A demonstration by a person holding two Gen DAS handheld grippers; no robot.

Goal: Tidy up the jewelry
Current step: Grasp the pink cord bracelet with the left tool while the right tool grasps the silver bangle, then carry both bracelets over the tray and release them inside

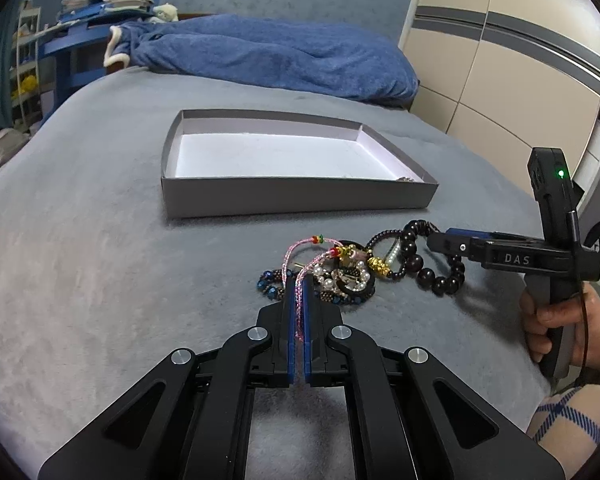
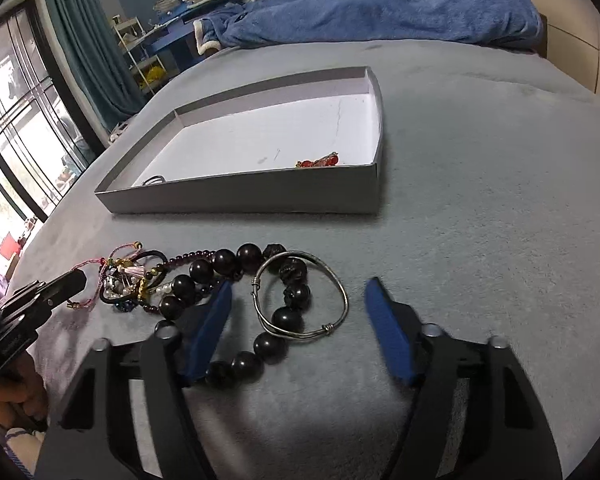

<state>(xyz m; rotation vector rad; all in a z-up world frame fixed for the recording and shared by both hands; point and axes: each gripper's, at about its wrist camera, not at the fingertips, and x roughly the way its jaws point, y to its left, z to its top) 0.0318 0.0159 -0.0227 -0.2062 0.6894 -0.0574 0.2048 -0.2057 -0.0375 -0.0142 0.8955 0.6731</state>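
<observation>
The left gripper (image 1: 299, 300) is pinching the pink braided cord bracelet (image 1: 296, 268); the open right gripper (image 2: 298, 312) is straddling the thin silver bangle (image 2: 300, 296), both short of the shallow grey cardboard box (image 2: 240, 196).

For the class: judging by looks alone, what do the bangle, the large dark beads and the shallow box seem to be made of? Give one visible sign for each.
Bangle: probably silver-toned metal; thin grey wire with a dull shine and coiled wraps.
Large dark beads: polished wood or stone, hard to tell which; glossy near-black rounds with highlights.
Shallow box: likely cardboard; thin matte grey walls, folded corners, white inside.
</observation>
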